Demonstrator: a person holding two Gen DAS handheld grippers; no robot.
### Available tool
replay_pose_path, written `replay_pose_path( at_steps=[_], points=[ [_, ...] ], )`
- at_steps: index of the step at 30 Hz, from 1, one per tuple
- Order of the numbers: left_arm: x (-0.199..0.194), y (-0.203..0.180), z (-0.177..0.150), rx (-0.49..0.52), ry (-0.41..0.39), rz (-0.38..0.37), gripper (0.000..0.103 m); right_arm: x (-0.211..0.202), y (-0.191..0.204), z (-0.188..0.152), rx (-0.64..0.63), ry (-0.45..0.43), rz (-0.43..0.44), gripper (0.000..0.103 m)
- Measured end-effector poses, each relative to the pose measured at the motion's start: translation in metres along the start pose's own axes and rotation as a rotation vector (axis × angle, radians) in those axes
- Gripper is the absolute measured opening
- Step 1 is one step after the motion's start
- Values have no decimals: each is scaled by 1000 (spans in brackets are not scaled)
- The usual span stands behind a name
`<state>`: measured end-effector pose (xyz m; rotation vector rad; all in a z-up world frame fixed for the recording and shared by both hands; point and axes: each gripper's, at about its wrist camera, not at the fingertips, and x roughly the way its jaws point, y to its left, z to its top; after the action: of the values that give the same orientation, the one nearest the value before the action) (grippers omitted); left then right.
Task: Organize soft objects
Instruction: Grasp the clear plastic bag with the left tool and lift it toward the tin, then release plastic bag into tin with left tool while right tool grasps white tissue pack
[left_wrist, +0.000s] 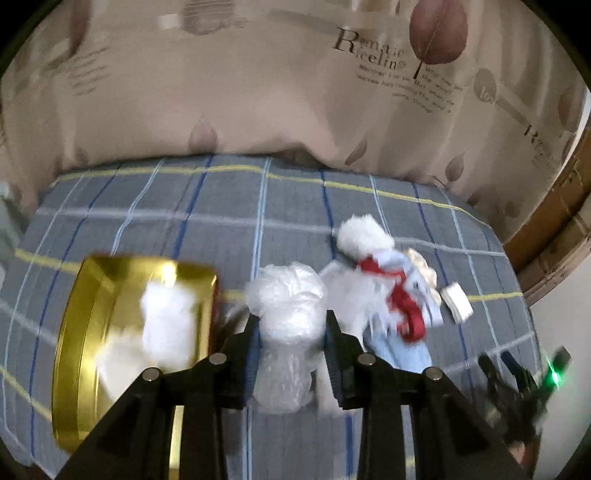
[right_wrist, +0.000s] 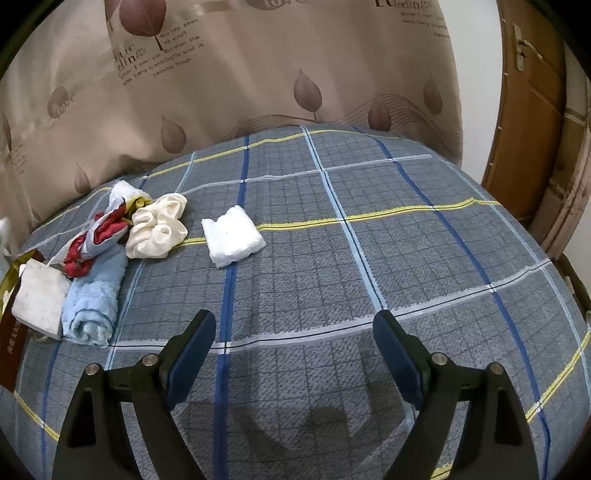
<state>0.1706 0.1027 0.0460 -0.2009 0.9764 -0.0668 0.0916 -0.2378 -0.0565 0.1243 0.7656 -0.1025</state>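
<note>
My left gripper (left_wrist: 291, 317) is shut on a crumpled clear plastic bundle (left_wrist: 286, 295), which it holds above the plaid bed sheet (left_wrist: 221, 221). To its left lies a gold tin (left_wrist: 79, 295) with white fluffy stuff (left_wrist: 166, 314) inside. To the right is a pile: a white fluffy piece (left_wrist: 360, 236), a red scrunchie (left_wrist: 406, 306) and a rolled blue towel (left_wrist: 406, 354). In the right wrist view my right gripper (right_wrist: 294, 317) hovers open over bare sheet. The blue towel (right_wrist: 94, 302), a cream scrunchie (right_wrist: 157, 229) and a white folded wad (right_wrist: 232, 240) lie ahead to its left.
A white square pad (right_wrist: 38, 299) and a maroon card (right_wrist: 11, 350) lie by the tin's edge at the far left. A leaf-print curtain (right_wrist: 258, 74) hangs behind the bed. A wooden door (right_wrist: 528, 110) stands at the right. A dark device with a green light (left_wrist: 554, 376) shows at lower right.
</note>
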Motion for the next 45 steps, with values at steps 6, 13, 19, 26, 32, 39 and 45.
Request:
replay_pose_path(
  at_steps=[6, 13, 19, 26, 32, 39, 45],
  points=[
    [-39, 36, -46, -92, -9, 31, 32, -7, 2, 0, -13, -33, -2, 85],
    [-57, 62, -75, -107, -69, 87, 32, -73, 78, -24, -167, -147, 161, 85],
    [-52, 73, -88, -104, -61, 74, 32, -91, 179, -41, -409, -203, 189, 85],
    [-43, 88, -87, -95, -56, 98, 32, -72, 233, -48, -520, -215, 156, 85],
    [-32, 105, -80, -84, -54, 140, 33, -51, 260, -45, -557, -226, 116, 85],
    [-17, 119, -75, -72, -37, 172, 34, -27, 272, -35, -550, -186, 77, 70],
    [-5, 129, -74, -79, -18, 169, 35, -18, 272, -33, -528, -141, 104, 31]
  ],
)
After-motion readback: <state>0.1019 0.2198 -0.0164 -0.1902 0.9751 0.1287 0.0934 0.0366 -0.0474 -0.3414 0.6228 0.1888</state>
